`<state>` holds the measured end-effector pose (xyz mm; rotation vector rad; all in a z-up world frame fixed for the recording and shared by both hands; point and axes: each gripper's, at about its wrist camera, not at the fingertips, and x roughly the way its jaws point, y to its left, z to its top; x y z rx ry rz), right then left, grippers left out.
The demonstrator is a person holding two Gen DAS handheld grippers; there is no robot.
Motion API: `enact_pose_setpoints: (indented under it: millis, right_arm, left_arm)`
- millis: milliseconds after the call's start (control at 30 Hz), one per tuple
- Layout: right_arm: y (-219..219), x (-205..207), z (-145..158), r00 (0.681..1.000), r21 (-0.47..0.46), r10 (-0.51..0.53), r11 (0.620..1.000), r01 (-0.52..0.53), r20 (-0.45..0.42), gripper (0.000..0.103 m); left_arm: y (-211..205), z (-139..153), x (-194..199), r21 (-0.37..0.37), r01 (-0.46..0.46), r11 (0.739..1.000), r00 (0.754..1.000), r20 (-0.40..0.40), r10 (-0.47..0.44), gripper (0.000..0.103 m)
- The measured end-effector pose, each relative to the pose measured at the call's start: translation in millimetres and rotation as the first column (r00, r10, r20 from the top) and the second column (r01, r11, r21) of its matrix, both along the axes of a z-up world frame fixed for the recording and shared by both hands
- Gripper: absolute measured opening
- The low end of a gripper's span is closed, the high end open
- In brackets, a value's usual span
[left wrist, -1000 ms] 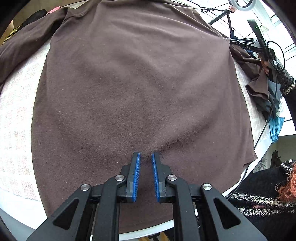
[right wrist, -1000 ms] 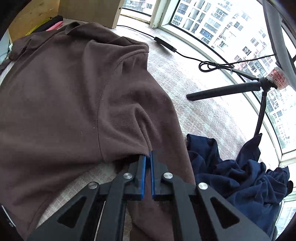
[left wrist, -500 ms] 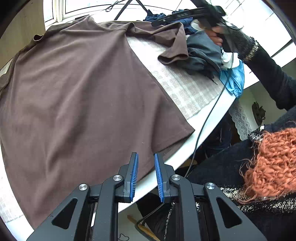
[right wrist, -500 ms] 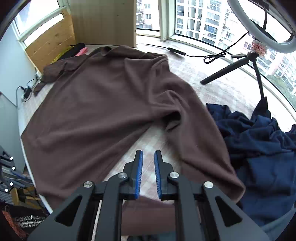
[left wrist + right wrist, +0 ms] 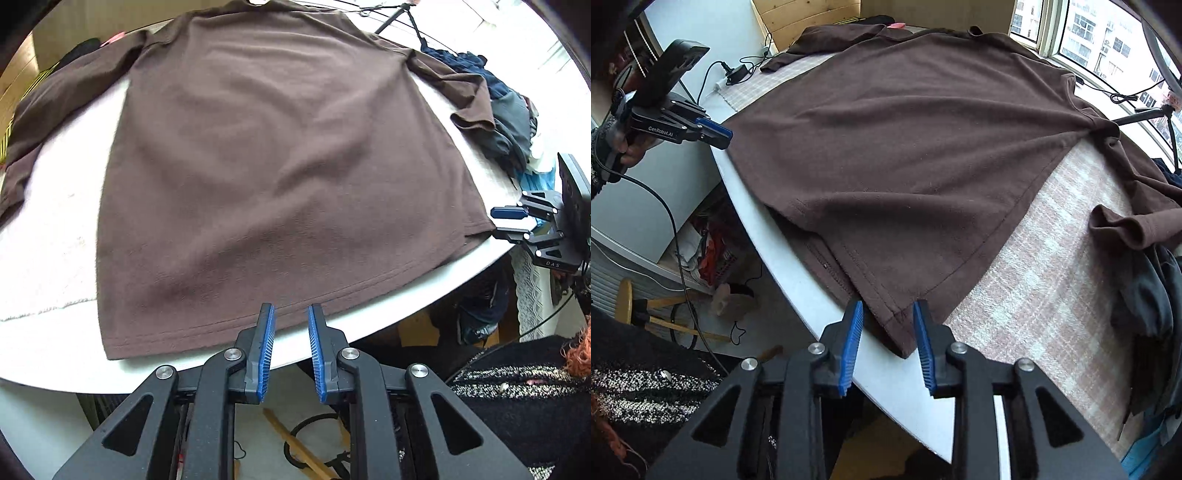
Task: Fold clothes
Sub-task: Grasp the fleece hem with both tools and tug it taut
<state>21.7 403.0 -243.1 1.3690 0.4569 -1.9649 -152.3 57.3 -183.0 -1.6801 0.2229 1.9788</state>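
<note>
Shirt (image 5: 280, 177) lies flat on table (image 5: 388, 317).

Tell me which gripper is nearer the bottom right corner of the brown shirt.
Right. The right gripper is at that corner of the brown shirt, its jaws opening with the corner's tip between them. The left gripper hovers at the middle of the hem, away from that corner.
</note>
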Motion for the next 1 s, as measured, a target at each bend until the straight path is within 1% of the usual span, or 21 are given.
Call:
enact_pose_setpoints:
  millis: [67,133,167,200,233,267,333,533,633,700,733,800,900,1000]
  right_arm:
    - [-4,-2,-7,1.000,0.029,0.003,1.000,-0.002,-0.011,0.028]
    - [-8,-3,-14,1.000,0.056,0.005,0.998,-0.003,-0.022,0.028]
    - [-6,-5,-15,1.000,0.043,-0.012,0.999,0.013,-0.015,0.027]
    - [-4,-7,-15,1.000,0.030,-0.029,0.999,0.030,-0.007,0.024]
    - [-2,-9,-15,0.999,0.017,-0.047,0.999,0.047,0.000,0.009]
    - [4,-9,-10,0.997,-0.003,-0.072,0.997,0.072,-0.002,0.007]
    - [15,-9,-1,0.992,-0.042,-0.124,0.991,0.123,-0.006,0.006]
    - [47,2,-9,0.962,-0.063,-0.264,0.961,0.268,0.062,0.006]
    - [45,-2,-7,0.960,-0.074,-0.275,0.957,0.279,0.062,0.006]
    - [51,-6,5,0.948,-0.135,-0.314,0.938,0.318,0.052,0.006]
    - [54,-9,10,0.943,-0.170,-0.326,0.928,0.332,0.061,0.006]
    - [50,-18,-10,0.935,-0.086,-0.339,0.934,0.348,0.102,0.006]
    - [48,-20,-21,0.930,-0.060,-0.337,0.935,0.348,0.144,0.006]
    - [38,-16,-14,0.949,-0.038,-0.301,0.951,0.305,0.093,0.006]
  left_arm:
    - [-12,-4,-1,-0.002,-0.025,1.000,1.000,0.002,0.025,0.018]
    - [-20,-5,-2,-0.002,-0.028,1.000,1.000,0.003,0.028,0.018]
    - [-22,-7,-1,-0.001,-0.025,1.000,1.000,0.001,0.025,0.018]
    - [-25,-8,-2,-0.001,-0.024,1.000,1.000,0.000,0.024,0.019]
    - [-28,-10,-3,-0.004,-0.027,1.000,1.000,0.004,0.027,0.019]
    - [-30,-11,-4,-0.006,-0.029,1.000,1.000,0.008,0.029,0.019]
    - [-33,-16,-5,-0.009,-0.034,0.999,0.999,0.020,0.034,0.019]
    - [-44,-18,-1,-0.005,-0.024,1.000,1.000,0.021,0.024,0.019]
    - [-62,-16,-5,-0.011,-0.068,0.998,0.998,0.009,0.069,0.022]
    - [-78,-14,-10,0.001,-0.116,0.993,0.993,0.004,0.116,0.022]
    - [-84,-14,-11,0.013,-0.135,0.991,0.991,0.004,0.135,0.023]
    - [-95,-15,-15,0.026,-0.164,0.986,0.986,0.005,0.164,0.028]
    - [-102,-19,-20,0.010,-0.187,0.982,0.982,-0.004,0.187,0.029]
    - [-109,-20,-23,0.020,-0.209,0.978,0.978,-0.003,0.210,0.033]
